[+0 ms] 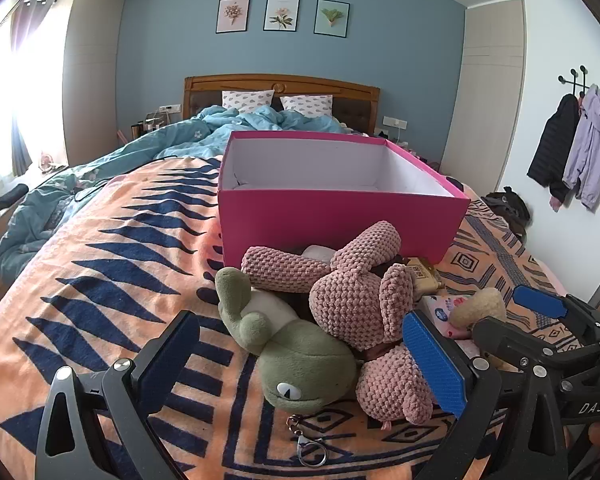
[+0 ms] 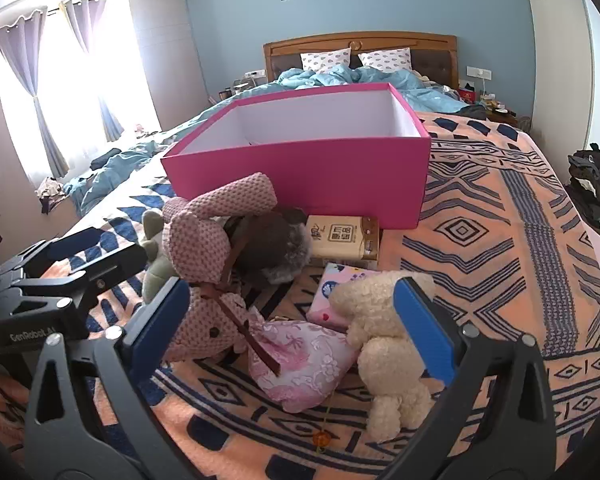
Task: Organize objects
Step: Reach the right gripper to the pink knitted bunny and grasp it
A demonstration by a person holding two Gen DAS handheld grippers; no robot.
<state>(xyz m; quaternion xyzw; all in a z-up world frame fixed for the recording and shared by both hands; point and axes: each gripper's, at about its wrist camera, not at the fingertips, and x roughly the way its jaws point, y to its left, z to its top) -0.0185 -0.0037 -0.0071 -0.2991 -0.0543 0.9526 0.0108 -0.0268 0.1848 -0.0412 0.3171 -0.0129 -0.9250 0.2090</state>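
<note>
An open pink box (image 1: pixel 340 216) (image 2: pixel 300 176), white inside, stands on the bed. A heap lies in front of it: a green frog plush (image 1: pixel 300 364) (image 2: pixel 156 248), a pink knitted rabbit (image 1: pixel 356 300) (image 2: pixel 204 240), a cream plush (image 1: pixel 476 308) (image 2: pixel 384 332), a pink floral pouch (image 2: pixel 304 360), a pink tissue pack (image 2: pixel 332 296) and a tan packet (image 2: pixel 340 240). My left gripper (image 1: pixel 300 320) (image 2: pixel 112 248) is open, its fingers either side of the frog and rabbit without touching. My right gripper (image 2: pixel 292 292) (image 1: pixel 516 312) is open around the pouch and cream plush.
The heap rests on an orange and navy patterned blanket (image 1: pixel 120 280). A rumpled blue duvet (image 1: pixel 220 128) and two pillows lie behind the box by the wooden headboard. A key ring (image 1: pixel 312 448) hangs off the frog. Dark clothes (image 2: pixel 592 184) sit beside the bed's right edge.
</note>
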